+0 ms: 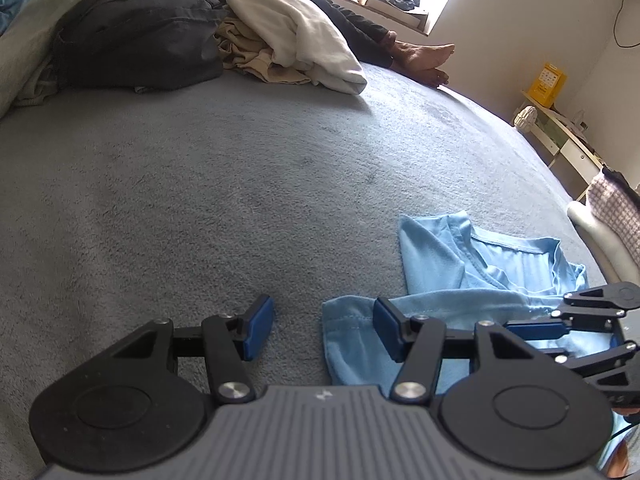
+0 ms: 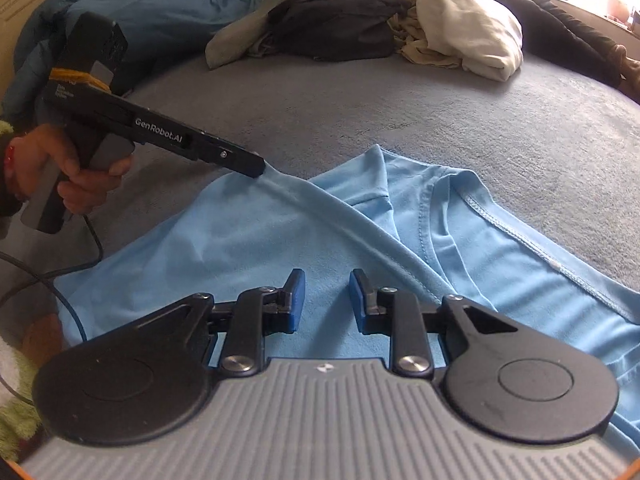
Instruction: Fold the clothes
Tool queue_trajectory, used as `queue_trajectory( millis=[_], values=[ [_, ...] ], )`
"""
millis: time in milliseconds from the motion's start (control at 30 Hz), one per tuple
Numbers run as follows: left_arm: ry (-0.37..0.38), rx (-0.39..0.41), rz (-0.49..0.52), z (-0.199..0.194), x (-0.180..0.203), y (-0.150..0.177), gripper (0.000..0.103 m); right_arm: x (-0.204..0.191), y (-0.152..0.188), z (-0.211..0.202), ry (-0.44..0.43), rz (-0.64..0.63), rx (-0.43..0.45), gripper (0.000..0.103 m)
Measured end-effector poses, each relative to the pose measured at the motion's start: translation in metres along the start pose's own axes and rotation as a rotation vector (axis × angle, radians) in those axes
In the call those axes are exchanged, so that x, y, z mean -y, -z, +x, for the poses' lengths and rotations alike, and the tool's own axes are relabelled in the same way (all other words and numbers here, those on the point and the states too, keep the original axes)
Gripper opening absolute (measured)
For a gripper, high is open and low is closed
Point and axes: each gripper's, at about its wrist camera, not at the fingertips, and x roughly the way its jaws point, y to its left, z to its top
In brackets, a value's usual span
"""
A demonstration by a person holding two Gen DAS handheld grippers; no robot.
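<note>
Right wrist view: the right gripper point(image 2: 327, 300) hovers over the blue shirt point(image 2: 240, 248) on the bed point(image 2: 360, 120) — jaws narrow, empty. Left gripper point(image 1: 323, 328) — jaws wide, empty.

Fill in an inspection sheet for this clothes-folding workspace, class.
Surface: grey blanket, fuzzy.
Job's things: light blue T-shirt, crumpled, not yet folded.
Clutter: pile of clothes at the far edge, with a white garment on it.
Grippers: left tool open at the sleeve's hem; right tool open above the shirt, nothing pinched.
Cables: black cable hangs from the left tool's handle.
Surroundings: a person's bare feet on the blanket; yellow box on a low shelf.
</note>
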Motion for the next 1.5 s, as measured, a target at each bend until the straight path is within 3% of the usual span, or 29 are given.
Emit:
queue_trajectory(
  millis=[133,200,333,900,1167,1333,1500],
  values=[
    [0.004,0.004,0.000,0.000,-0.002,0.001,0.057,0.000,0.003,0.004,0.011,-0.007,-0.007,0.019],
    [0.006,0.005,-0.001,0.000,-0.003,0.001,0.057,0.001,0.003,0.003,0.013,-0.007,-0.003,0.008],
    [0.010,0.006,0.001,-0.001,-0.004,0.001,0.057,0.006,0.004,-0.001,0.000,0.021,0.009,0.001],
    [0.006,0.004,0.007,0.001,-0.004,-0.001,0.057,0.032,0.005,-0.021,-0.071,0.234,0.047,0.002],
    [0.005,0.005,0.003,0.001,-0.004,-0.001,0.057,0.025,0.002,0.007,-0.036,0.202,-0.016,0.009],
    [0.010,0.005,0.002,0.001,-0.005,0.000,0.057,0.022,0.005,0.004,-0.025,0.182,0.001,0.001],
    [0.011,0.006,0.002,0.000,-0.004,0.001,0.057,0.022,0.006,-0.006,-0.024,0.171,0.027,0.000]
  ],
)
